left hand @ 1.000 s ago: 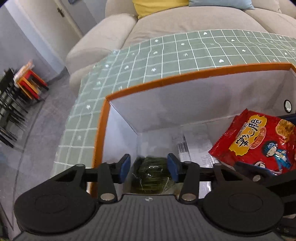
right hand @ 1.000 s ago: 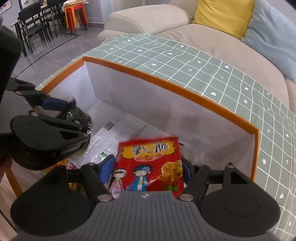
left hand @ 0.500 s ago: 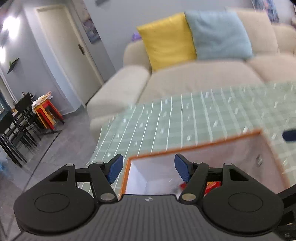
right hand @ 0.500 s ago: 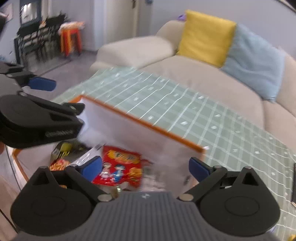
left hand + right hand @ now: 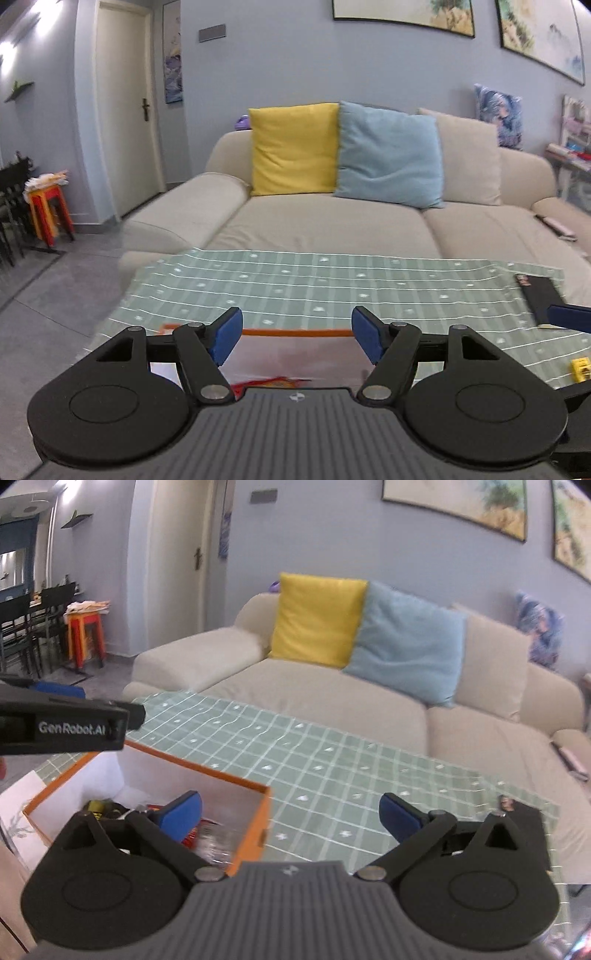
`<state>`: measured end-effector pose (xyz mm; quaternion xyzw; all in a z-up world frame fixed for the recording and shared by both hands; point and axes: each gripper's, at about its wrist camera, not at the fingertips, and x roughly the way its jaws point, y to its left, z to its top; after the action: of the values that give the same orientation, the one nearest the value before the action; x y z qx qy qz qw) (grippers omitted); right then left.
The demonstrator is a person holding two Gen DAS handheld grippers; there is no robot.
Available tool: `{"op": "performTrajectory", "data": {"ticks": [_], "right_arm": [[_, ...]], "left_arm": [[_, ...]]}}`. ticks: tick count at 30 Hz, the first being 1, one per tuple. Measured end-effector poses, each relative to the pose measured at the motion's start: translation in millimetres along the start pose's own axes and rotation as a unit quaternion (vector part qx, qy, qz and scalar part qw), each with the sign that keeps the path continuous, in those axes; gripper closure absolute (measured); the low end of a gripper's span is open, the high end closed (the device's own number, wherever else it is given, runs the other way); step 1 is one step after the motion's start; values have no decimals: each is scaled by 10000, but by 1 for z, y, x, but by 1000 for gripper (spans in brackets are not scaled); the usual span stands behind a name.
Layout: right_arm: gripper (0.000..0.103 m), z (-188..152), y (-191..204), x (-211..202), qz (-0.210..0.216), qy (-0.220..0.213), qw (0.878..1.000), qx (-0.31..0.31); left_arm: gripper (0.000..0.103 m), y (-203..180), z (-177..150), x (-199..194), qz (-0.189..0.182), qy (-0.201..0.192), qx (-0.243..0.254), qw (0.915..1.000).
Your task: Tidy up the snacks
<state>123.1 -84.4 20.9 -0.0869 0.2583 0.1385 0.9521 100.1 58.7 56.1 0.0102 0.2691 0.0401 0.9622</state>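
Note:
An orange-rimmed white box (image 5: 207, 771) stands on the green checked tablecloth (image 5: 314, 760) and holds several snack packets; a red packet (image 5: 194, 836) and a dark one (image 5: 105, 806) show inside. In the left wrist view only the box's far rim (image 5: 295, 332) and a strip of the red packet (image 5: 273, 381) show. My left gripper (image 5: 296, 339) is open and empty, raised above the box. My right gripper (image 5: 290, 818) is open and empty, raised over the box's right corner. The left gripper's side (image 5: 66, 727) shows in the right wrist view.
A beige sofa (image 5: 332, 221) with a yellow (image 5: 293, 147) and a blue cushion (image 5: 388, 155) stands behind the table. A dark flat object (image 5: 541, 299) and a small yellow item (image 5: 580, 369) lie on the cloth to the right. Stools (image 5: 48, 214) and chairs stand far left.
Both grippers let go of their packets in the box, opened wide and rose up and back, so the views now tilt up to the sofa.

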Motion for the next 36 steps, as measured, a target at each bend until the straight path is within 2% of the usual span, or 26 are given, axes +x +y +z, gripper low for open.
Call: {"op": "performTrajectory", "data": {"ticks": [5,9,12,16,21,26,32,36], "right_arm": [[4,-21,-16,-24,-253,-100,9995,161],[4,-41,-22,-33,-200,20,9992,349],[4,-52,-22,-37,-215,-59,9993,313],[4,-64,-15,-43,-222,-156,9991,332],[4,-77,-13,-57,-279,-108,9983,508],[4,-88,-15,-60,-313,121,9968,730],[4,-93,-9,-56,-340,264,9970,643],[4,-96,-9,-54,-380,321,9967,640]], "left_arm": [[23,-16,-20,-2,39,60,-72,9999],[23,-32,-44,-7,185,279,324,9989],[23,-36,-65,-15,240,320,451,9982],[22,-27,-83,-21,220,372,125,9990],[21,-30,-90,-24,361,526,140,9979],[20,-33,-96,-36,263,493,142,9983],[20,-32,-101,-31,316,769,133,9964],[20,-30,-102,-31,332,812,84,9961]]}}
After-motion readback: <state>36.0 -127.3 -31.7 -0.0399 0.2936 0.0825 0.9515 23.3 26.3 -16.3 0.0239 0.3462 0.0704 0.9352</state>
